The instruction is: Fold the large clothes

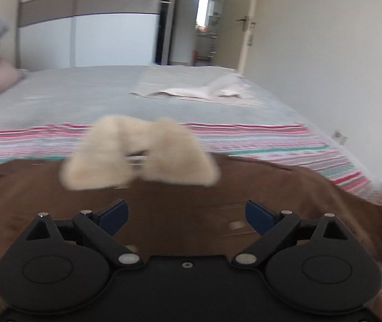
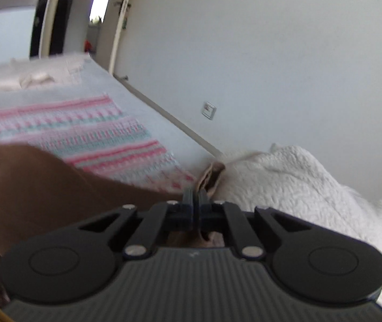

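Care matters most at the right gripper (image 2: 196, 197), whose jaws are clamped on an edge of the brown coat (image 1: 164, 214): I judge it should lift steadily so the fabric does not slip. Left gripper (image 1: 186, 213) hangs wide open, holding nothing, just above the coat, which lies spread on the bed (image 1: 83, 94), its fleece collar (image 1: 140, 155) beyond the fingertips.

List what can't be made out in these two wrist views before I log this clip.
- Brown garment: type and full outline unknown; left wrist view, the left gripper body and frame edges cut it off.
- Cream fleece piece: motion-blurred, left wrist view; its attachment is unclear.
- Right gripper: shut on a brown fabric edge; the fingers hide how much.
- Pale cloth on the bed: too small and blurred to identify.
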